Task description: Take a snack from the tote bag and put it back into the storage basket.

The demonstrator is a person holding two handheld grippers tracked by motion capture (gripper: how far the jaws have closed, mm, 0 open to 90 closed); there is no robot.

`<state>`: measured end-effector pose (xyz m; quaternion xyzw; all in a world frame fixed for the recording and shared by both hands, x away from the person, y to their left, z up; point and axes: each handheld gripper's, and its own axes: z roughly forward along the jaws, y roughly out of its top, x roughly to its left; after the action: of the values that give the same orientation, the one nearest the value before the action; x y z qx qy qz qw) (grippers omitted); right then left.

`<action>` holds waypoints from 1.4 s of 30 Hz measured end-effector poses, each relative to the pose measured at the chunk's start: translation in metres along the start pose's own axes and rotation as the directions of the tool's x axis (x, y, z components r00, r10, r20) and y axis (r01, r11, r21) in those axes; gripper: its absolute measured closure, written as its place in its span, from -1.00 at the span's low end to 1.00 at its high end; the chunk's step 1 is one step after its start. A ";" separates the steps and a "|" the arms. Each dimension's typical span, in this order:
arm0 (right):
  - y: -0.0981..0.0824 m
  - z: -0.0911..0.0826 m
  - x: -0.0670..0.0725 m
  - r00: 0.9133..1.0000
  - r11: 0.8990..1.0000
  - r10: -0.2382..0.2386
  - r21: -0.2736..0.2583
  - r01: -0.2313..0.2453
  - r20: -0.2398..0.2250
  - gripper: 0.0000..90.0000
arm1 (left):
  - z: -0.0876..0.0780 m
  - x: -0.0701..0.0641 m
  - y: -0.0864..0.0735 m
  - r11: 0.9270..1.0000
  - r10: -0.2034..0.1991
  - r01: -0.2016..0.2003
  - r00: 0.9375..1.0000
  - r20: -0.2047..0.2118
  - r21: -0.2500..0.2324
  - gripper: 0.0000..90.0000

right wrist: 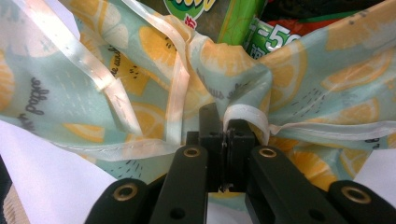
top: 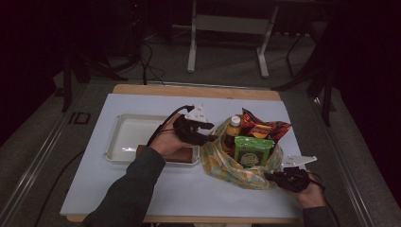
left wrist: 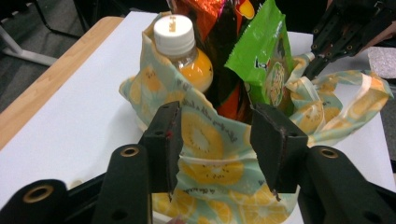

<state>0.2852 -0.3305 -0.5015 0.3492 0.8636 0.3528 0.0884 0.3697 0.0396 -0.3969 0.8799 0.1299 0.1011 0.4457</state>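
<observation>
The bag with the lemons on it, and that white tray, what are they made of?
Bag: thin, soft, slightly glossy fabric or plastic film; it crumples and folds, with a shiny ribbon-like hem. Tray: probably rigid plastic, smooth and glossy, judging by its moulded rim and glare.

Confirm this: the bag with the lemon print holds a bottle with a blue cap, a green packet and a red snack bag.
Not quite: the bottle has a white cap, as the left gripper view shows. The rest stands: the lemon-print bag also holds the green packet and the red snack bag.
</observation>
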 end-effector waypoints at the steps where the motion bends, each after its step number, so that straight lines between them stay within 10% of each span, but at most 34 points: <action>1: 0.000 0.000 0.000 1.000 1.000 -0.001 -0.001 0.001 0.000 0.97 | 0.000 0.000 0.002 1.000 -0.001 0.001 1.000 0.005 0.000 0.22; 30: 0.000 0.000 -0.001 1.000 1.000 -0.001 -0.001 0.001 -0.004 0.97 | 0.044 -0.007 0.025 0.998 0.012 -0.016 0.998 0.060 0.060 0.39; 42: -0.001 -0.001 -0.001 1.000 1.000 0.000 0.000 0.000 -0.006 0.97 | 0.056 0.007 0.021 0.990 -0.047 0.046 0.999 0.000 0.131 0.25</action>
<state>0.2855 -0.3320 -0.5016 0.3479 0.8639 0.3539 0.0858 0.3961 -0.0125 -0.4125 0.9042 0.1560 0.0805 0.3894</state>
